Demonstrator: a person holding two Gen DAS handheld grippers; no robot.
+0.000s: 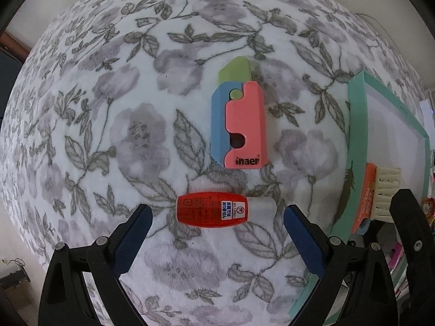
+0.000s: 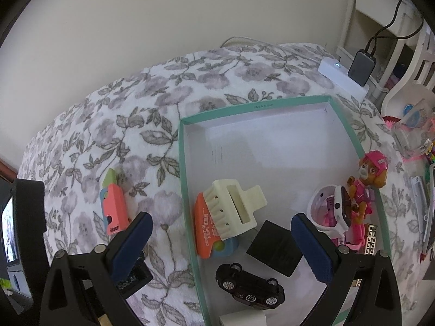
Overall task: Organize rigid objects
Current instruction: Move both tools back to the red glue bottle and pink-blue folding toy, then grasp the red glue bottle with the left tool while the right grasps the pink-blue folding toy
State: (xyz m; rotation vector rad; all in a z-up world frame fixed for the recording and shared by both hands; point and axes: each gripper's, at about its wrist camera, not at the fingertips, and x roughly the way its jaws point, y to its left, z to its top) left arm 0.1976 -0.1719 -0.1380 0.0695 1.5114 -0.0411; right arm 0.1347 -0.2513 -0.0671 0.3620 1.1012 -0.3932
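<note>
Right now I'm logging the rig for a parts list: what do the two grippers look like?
Both match: the left gripper and right gripper have black plastic frames with silver pivot screws, and two fingers faced with ribbed dark-blue pads. No cables, markings or sleeves show.

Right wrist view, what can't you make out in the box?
- White block: cut off by the bottom edge.
- Blue toy: mostly hidden under the orange toy and cream hair clip.
- Gold piece: partly behind the right gripper finger; its shape is unclear.
- Black block: no markings show.
</note>
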